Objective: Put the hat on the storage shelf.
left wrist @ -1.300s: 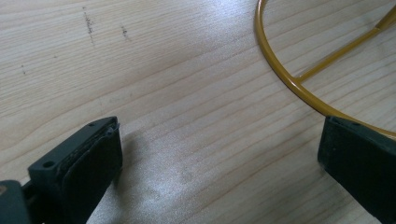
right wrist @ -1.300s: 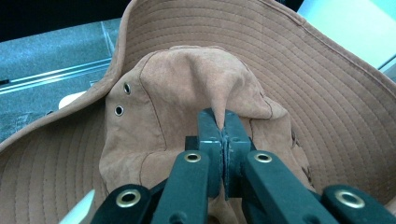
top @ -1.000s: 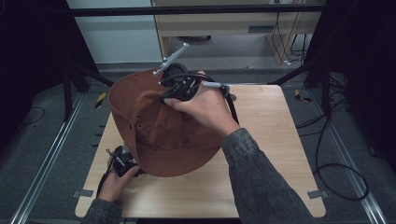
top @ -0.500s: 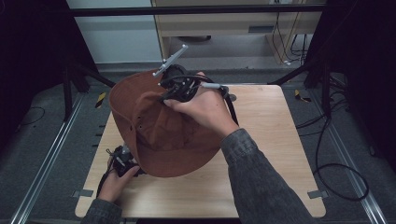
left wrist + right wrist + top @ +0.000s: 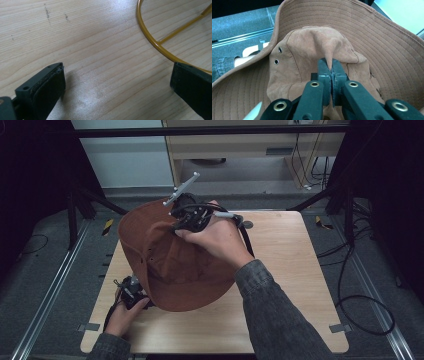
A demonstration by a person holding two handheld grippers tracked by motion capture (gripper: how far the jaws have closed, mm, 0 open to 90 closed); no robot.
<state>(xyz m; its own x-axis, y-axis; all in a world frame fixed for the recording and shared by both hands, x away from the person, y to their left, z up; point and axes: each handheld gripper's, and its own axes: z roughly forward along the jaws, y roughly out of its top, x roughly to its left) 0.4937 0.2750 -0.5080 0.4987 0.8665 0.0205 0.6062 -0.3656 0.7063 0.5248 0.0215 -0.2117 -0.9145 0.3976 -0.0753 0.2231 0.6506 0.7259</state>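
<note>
A brown wide-brimmed hat (image 5: 170,260) hangs above the wooden table (image 5: 290,270), held up by its crown. My right gripper (image 5: 177,225) is shut on a pinch of the crown fabric (image 5: 329,55), with the stitched brim (image 5: 387,50) spreading around it. My left gripper (image 5: 131,292) sits low at the table's front left, partly under the hat's brim. Its jaws stand wide open over bare wood (image 5: 100,62). A yellow wire ring (image 5: 150,42) lies on the table just past its right fingertip (image 5: 192,80).
Cables (image 5: 360,285) trail over the floor to the right of the table. A pale cabinet (image 5: 240,145) stands behind it. Dark frame legs (image 5: 75,205) rise at the left.
</note>
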